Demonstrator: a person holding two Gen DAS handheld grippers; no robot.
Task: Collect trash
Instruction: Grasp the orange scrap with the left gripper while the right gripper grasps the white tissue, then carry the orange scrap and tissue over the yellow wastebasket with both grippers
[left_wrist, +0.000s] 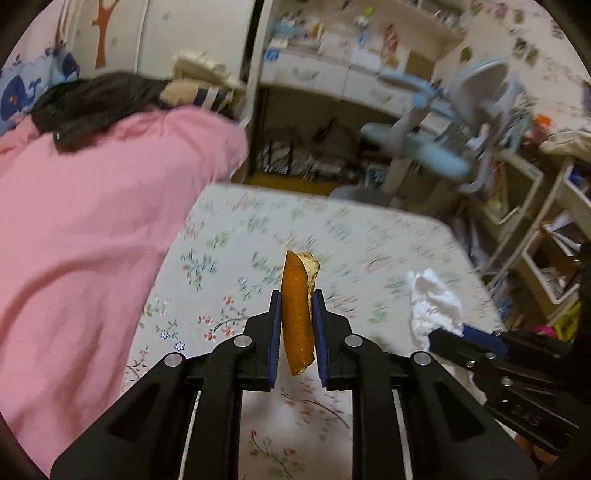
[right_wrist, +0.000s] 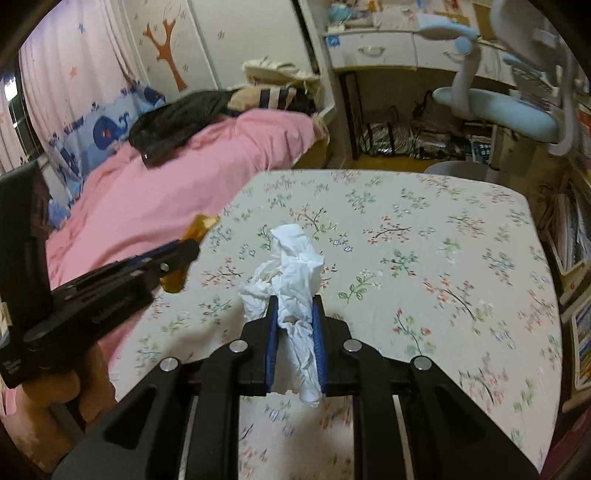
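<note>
Left gripper (left_wrist: 297, 321) is clamped on an orange peel (left_wrist: 295, 314), peel standing upright between the blue pads, held above the floral bed sheet (left_wrist: 229, 236). Right gripper (right_wrist: 295, 321) is clamped on a crumpled white tissue (right_wrist: 295, 266), wad sticking out past the fingertips, tail hanging down behind the pads, also over the sheet.

Left wrist view: frame is motion-blurred. Peel's pale inner side shows along its right edge. Right gripper's tissue (left_wrist: 434, 302) appears at lower right, with the other gripper's black body just beside it. Shelving with white bins (left_wrist: 546, 236) at far right, seen only here.

Right wrist view: sharper. Left gripper (right_wrist: 184, 254) comes in from the left, the peel (right_wrist: 195, 229) visible only in part, behind its fingers. Bare hand (right_wrist: 55, 387) under the gripper body, seen only here. Pink curtain (right_wrist: 51, 74) at upper left too.

Both views: pink duvet (right_wrist: 184, 177) along the left, blue desk chair (right_wrist: 498, 107) beyond the foot of the bed.
</note>
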